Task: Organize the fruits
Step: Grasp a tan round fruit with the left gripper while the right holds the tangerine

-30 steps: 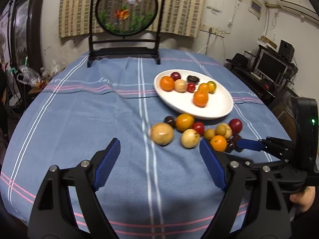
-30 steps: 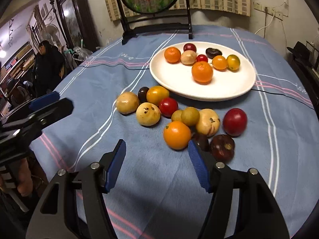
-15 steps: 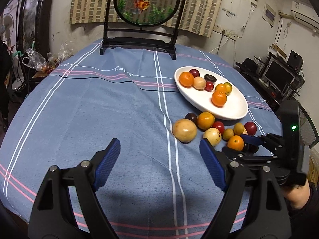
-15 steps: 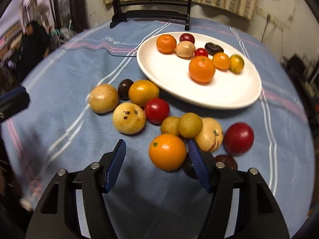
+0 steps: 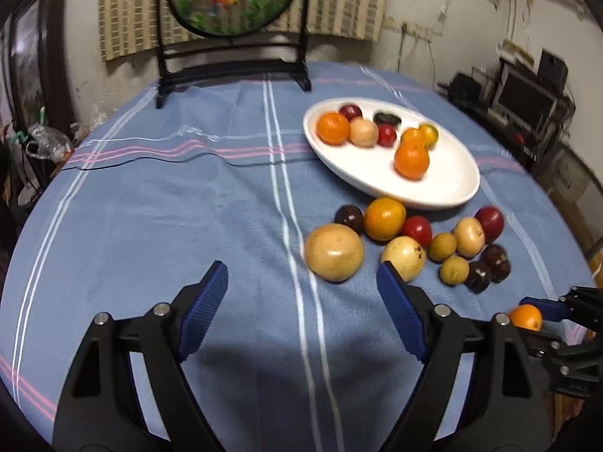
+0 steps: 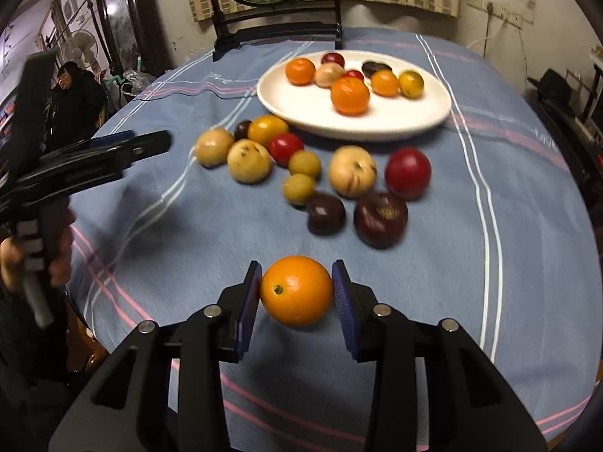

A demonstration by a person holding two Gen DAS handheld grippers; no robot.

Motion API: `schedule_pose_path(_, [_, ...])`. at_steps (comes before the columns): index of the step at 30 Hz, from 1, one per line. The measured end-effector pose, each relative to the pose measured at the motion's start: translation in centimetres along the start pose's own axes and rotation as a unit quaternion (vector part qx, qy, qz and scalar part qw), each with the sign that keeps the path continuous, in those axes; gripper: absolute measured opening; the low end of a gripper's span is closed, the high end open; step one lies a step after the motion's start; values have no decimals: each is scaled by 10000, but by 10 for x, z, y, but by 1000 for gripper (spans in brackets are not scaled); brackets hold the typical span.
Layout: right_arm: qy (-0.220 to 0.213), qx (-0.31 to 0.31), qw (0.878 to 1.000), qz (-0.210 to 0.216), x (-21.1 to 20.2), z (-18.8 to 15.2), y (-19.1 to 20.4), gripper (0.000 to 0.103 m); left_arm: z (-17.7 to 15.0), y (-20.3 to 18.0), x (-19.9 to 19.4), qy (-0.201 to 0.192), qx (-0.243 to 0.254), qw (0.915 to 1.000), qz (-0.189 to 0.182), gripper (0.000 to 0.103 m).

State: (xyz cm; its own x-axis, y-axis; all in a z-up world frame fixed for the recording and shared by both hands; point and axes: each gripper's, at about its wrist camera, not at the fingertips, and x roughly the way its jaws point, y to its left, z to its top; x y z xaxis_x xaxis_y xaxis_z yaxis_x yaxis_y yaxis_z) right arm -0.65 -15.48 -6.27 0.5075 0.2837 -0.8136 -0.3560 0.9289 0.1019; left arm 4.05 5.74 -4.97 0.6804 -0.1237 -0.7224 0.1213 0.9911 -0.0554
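Since the earlier frames the orange (image 6: 296, 290) has left the loose cluster of fruit and now sits between the fingers of the right gripper (image 6: 296, 293), whose jaws have just been closing; both blue pads touch its sides, so it looks held and drawn back toward the near edge of the worktop (image 6: 490, 301).

Largest first: the worktop, under a blue striped cloth, carries everything. A round framed ornament on a black stand (image 5: 233, 71) stands at its far edge, clear of the work. The white plate (image 6: 433, 113) lies right of centre toward the far side and already holds several fruits, among them two oranges, a pale fruit, small red ones and a dark one, grouped along its far rim, which leaves the near part bare for more. Between the plate and the near edge lies the unsorted cluster: a large pale yellow fruit (image 5: 334, 251) on its left end, a second pale one beside it, an orange-yellow one and a red one nearer the plate, two small greenish-yellow ones, then a red plum and dark plums on the right.

The left gripper (image 5: 301, 301) hovers over the cloth with its fingers wide and nothing between them, aimed roughly at the large pale fruit, probably lining up the next pick. My guess is the held orange goes to the plate.
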Motion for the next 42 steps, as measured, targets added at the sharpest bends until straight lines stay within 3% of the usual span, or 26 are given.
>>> schedule_pose_path(5, [6,123,9997,189,7,-3,-7,39,6,-10,28,297,194,9992,-187,60])
schedule_pose_path(7, [-36,186,9994,277,7,-4,-10,39,8,-12,38,415,236,9987,-180,56])
schedule_pose_path(15, [-45,287,9982,533,7,-7,-15,39,11,-15,62,672,157,9972,-275,55])
schedule_pose_path(19, [-160,255,9983,502,6,-10,-14,39,13,-12,61,583,50,9977,-350,47])
schedule_pose_path(31, [-67,259,9983,512,11,-11,-9,40,9,-11,56,564,-50,9977,-363,46])
schedule_pose_path(36, [-380,279,9978,466,-12,-5,-8,40,9,-5,27,284,-271,9970,-664,46])
schedule_pose_path(42, [-522,310,9975,369,-20,4,-10,40,5,-17,-12,-6,-155,9956,-926,46])
